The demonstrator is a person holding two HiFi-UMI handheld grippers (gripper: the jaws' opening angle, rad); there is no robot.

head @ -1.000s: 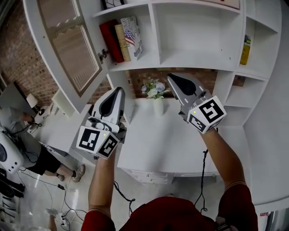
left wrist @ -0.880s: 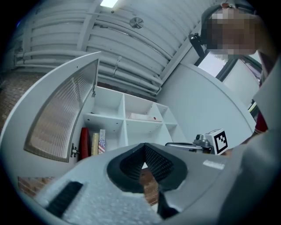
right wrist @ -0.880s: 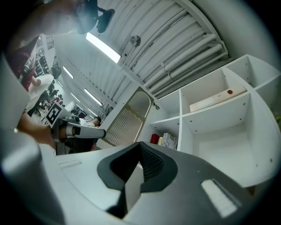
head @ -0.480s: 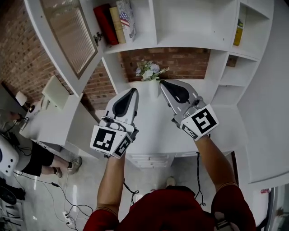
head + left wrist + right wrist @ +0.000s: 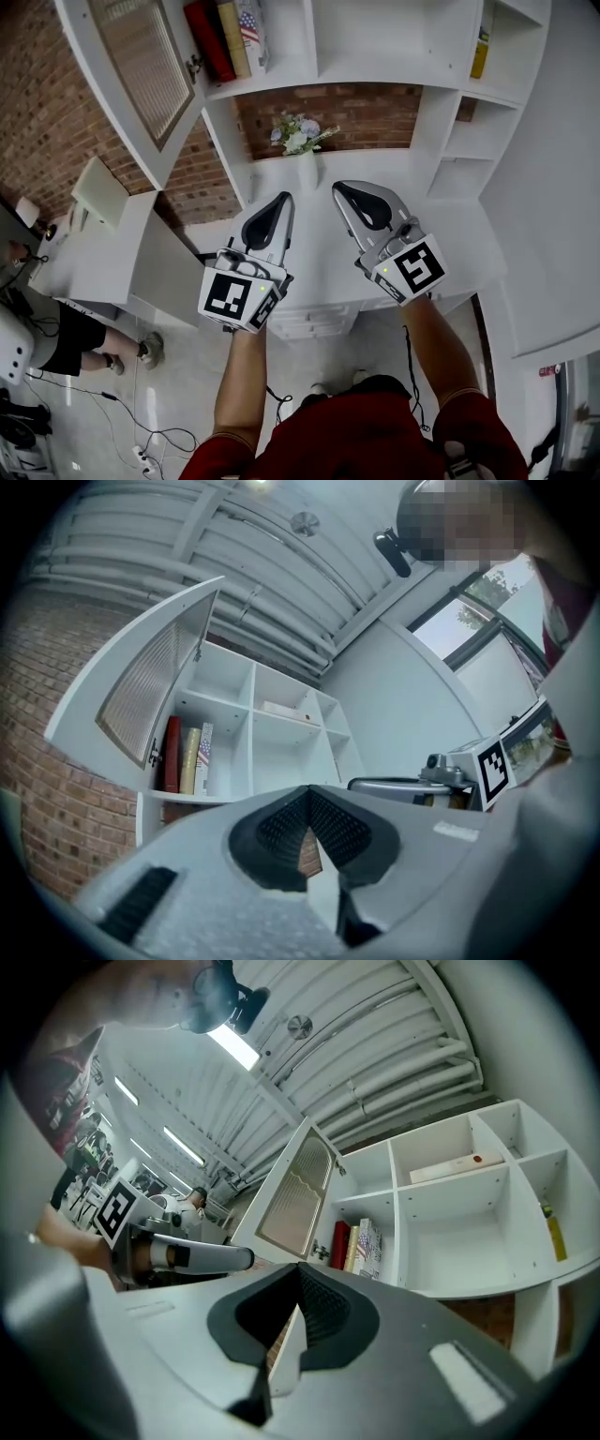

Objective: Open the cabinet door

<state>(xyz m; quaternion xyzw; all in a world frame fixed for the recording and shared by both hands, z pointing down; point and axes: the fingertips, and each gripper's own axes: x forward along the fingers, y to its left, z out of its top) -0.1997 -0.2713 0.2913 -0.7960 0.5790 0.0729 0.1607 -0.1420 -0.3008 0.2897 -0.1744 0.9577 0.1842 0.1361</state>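
The white cabinet door (image 5: 141, 66) with its ribbed glass panel stands swung wide open at the upper left, its small handle (image 5: 194, 67) on the free edge. It also shows in the left gripper view as the door (image 5: 150, 691) and in the right gripper view as the door (image 5: 295, 1199). My left gripper (image 5: 281, 200) hangs over the desk top, well below and right of the door, shut with nothing in it. My right gripper (image 5: 343, 188) is beside it, also shut and holding nothing. Both point up towards the shelves: left gripper (image 5: 307, 795), right gripper (image 5: 298, 1275).
Red and pale books (image 5: 225, 37) stand in the opened compartment. A vase of flowers (image 5: 300, 141) sits on the white desk (image 5: 441, 253) against the brick wall. A yellow item (image 5: 481, 42) is on a right shelf. A person (image 5: 47, 328) sits at lower left.
Both grippers have come down and drawn back from the shelves toward my body. The cabinet and door now sit higher in the head view. The jaws stayed shut.
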